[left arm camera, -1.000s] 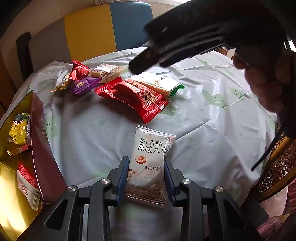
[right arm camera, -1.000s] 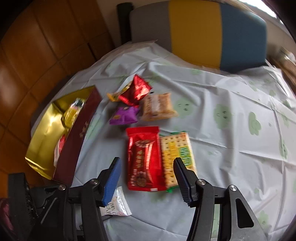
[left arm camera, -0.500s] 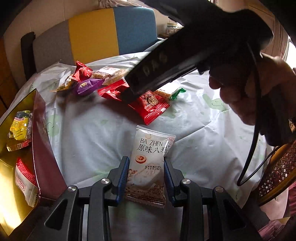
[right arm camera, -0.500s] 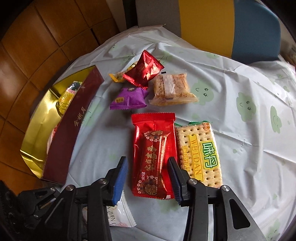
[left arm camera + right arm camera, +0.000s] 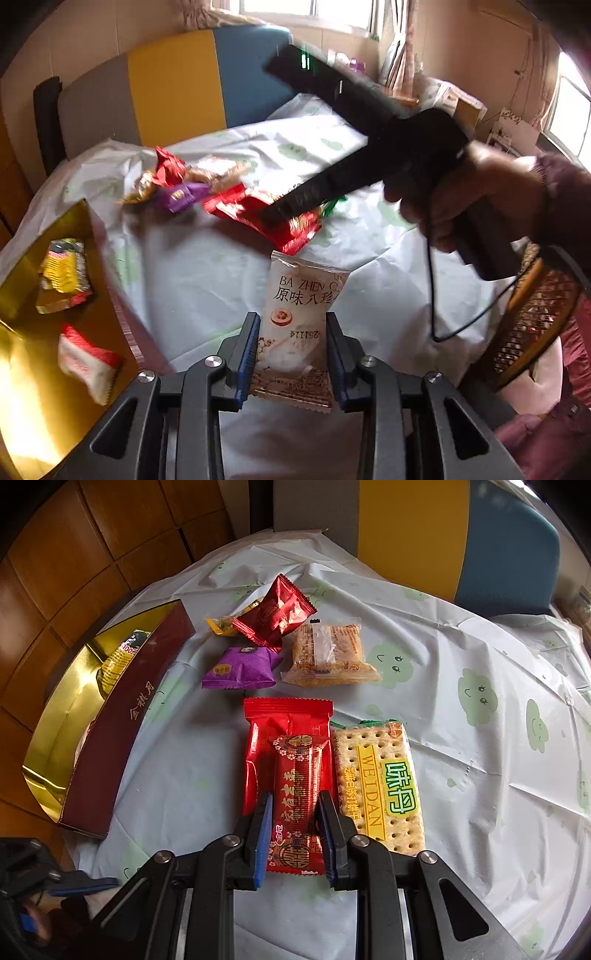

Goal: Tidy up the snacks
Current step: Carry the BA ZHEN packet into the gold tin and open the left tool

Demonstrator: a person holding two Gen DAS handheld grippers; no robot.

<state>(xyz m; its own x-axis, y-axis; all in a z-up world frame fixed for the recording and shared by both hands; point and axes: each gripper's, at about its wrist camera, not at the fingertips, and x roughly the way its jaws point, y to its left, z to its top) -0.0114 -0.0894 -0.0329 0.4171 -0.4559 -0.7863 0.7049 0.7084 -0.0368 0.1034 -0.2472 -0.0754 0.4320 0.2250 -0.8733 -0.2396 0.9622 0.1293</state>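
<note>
The left gripper (image 5: 291, 354) is closing on a white snack packet (image 5: 295, 332), with both pads against its sides and the packet hanging between them above the tablecloth (image 5: 192, 280). The right gripper (image 5: 293, 830) is clenched on a slim red patterned bar (image 5: 297, 805), which lies on top of a larger plain red packet (image 5: 286, 723); a cracker pack (image 5: 380, 779) sits just beside them on the right. The open gold-lined box (image 5: 122, 738), maroon outside, stands at the left edge of the table and already holds a yellow packet (image 5: 64, 273) and a red-and-white one (image 5: 86, 363). Risk one: the right pads may pinch the lower red wrapper along with the bar, so that both lift and one drops short of the box. Risk two: both hands probably head for the same box, and the right tool already crosses the left camera's field, so a collision is possible. Risk three: the white packet is held by its lower part only and could swing or slip. The left view is motion-blurred, so the far snacks, a purple packet (image 5: 242, 668) among them, read clearly only from the right wrist. The box interior is largely hidden by its wall in the right view, and free space inside cannot be judged.
</note>
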